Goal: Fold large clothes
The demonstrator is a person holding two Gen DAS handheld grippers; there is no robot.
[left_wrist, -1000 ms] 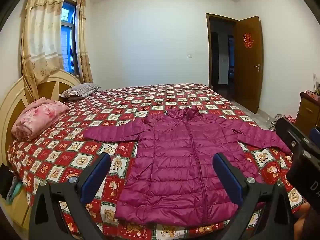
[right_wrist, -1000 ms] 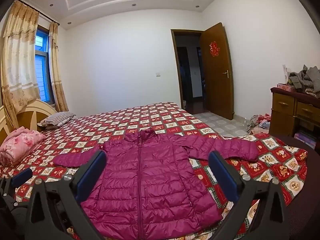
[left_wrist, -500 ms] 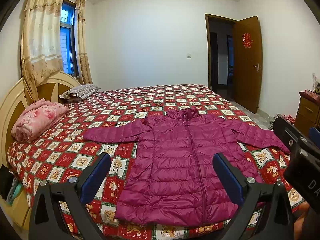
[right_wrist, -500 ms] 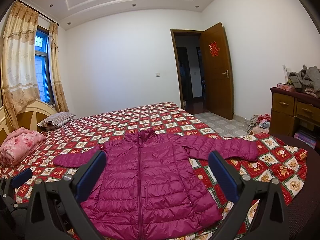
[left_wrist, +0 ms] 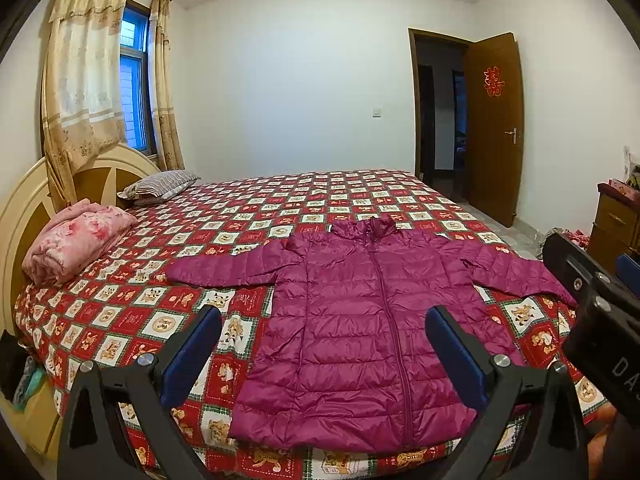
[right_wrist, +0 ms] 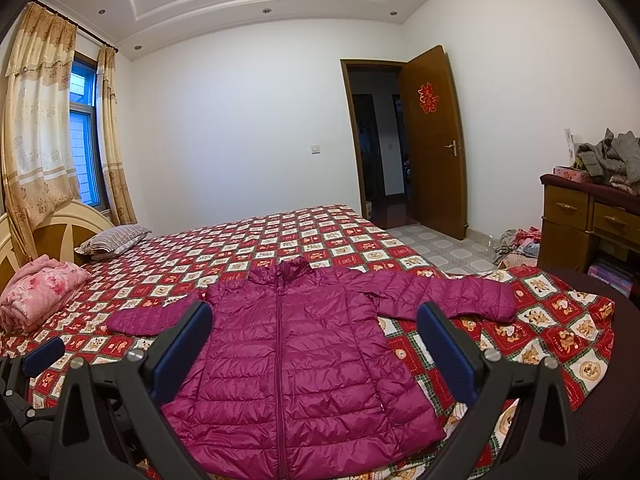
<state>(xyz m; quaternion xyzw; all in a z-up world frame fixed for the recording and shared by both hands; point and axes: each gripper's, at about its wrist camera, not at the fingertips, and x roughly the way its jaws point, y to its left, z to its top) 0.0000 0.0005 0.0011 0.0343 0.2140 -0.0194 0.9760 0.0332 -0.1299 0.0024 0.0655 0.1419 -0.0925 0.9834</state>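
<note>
Nothing moved, magenta puffer jacket (left_wrist: 372, 328) flat, zipped, sleeves spread

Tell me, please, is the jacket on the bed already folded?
No, the jacket lies flat and zipped on the bed, with both sleeves spread out to the sides.

A: Right gripper (right_wrist: 316, 344)?
B: Black frame, blue-padded fingers (right_wrist: 182, 346) spread wide, gripping nothing, above the jacket.
A: Jacket?
B: Magenta quilted puffer jacket (right_wrist: 304, 364), zipped, flat on the red checked cartoon-print bedspread (right_wrist: 280, 240), both sleeves spread out.
A: Else?
B: Pink folded blanket (right_wrist: 38, 296) left, striped pillow (right_wrist: 114, 240), brown wooden door (right_wrist: 434, 140) open.
</note>
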